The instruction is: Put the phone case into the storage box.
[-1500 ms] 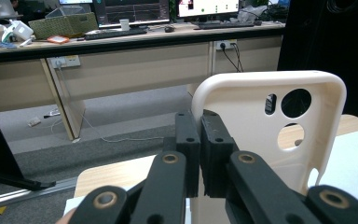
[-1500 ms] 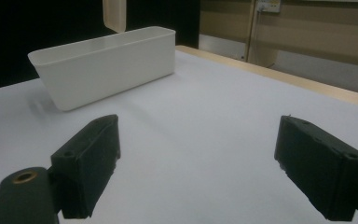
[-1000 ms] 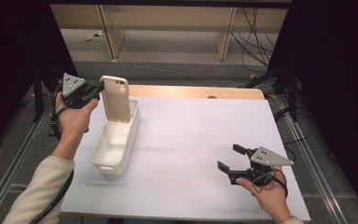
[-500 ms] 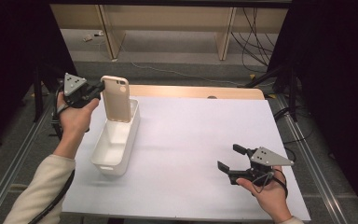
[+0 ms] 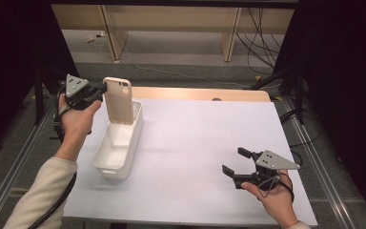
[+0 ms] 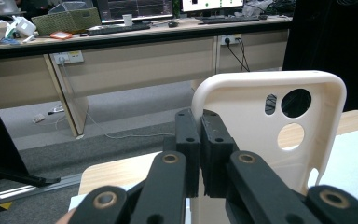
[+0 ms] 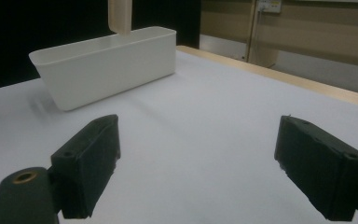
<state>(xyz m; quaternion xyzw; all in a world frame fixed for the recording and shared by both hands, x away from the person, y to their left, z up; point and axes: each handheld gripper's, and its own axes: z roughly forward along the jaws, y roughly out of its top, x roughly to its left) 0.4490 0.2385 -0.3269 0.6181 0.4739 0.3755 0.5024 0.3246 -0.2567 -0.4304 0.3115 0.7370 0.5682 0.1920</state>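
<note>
The left gripper (image 5: 101, 90) is clenching a beige phone case (image 5: 119, 101) upright over the white bin (image 5: 116, 149); the right gripper (image 5: 237, 162) is hovering released above the bare surface (image 5: 195, 143).

The phone case's (image 6: 261, 140) lower end is cut off behind the left tongs (image 6: 200, 154).

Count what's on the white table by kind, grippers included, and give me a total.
Phone case: 1, held upright over the bin
Bin: 1
Grippers: 2, the left gripper and the right gripper
Total: 4
</note>
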